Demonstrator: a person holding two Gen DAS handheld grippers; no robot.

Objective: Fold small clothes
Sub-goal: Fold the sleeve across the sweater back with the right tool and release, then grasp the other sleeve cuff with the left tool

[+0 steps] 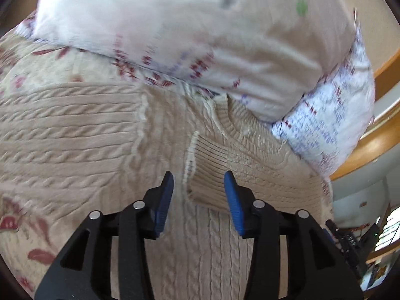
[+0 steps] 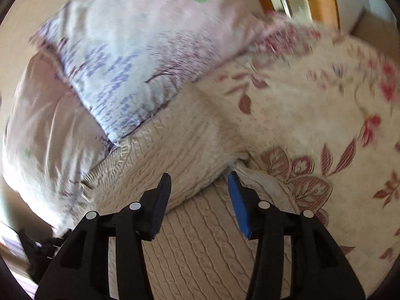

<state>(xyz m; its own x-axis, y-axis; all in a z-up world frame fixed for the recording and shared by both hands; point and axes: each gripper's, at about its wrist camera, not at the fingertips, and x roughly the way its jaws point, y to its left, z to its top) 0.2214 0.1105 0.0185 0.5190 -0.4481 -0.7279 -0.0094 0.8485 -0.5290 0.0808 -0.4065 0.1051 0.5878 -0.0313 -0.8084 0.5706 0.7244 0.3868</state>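
- Left gripper (image 1: pixel 198 180) stood part open above the beige cable-knit sweater (image 1: pixel 75 130); its blue pads (image 1: pixel 163 200) were clear of the knit and nothing sat between them.
- Ribbed cuff (image 1: pixel 212 175) of a folded-over sleeve lay below the gap between the left fingers, flat on the sweater body; whether the pads brushed it could not be told.
- Right gripper (image 2: pixel 200 181) likewise stood part open, with nothing clamped.
- Right-hand blue pad (image 2: pixel 237 200) was just beside a raised fold of the sweater (image 2: pixel 175 155); contact could not be made out through the blur.
- Sweater lay spread on a cream bedspread (image 2: pixel 312 112) printed with red flowers and leaves.
- Its upper edge ran up against a pale pillow (image 1: pixel 175 25) with a purple and red pattern, touching or tucked slightly under it.
- Wooden bed frame (image 1: pixel 367 145) showed past the pillow in the left wrist view.
- Both views were smeared by motion.
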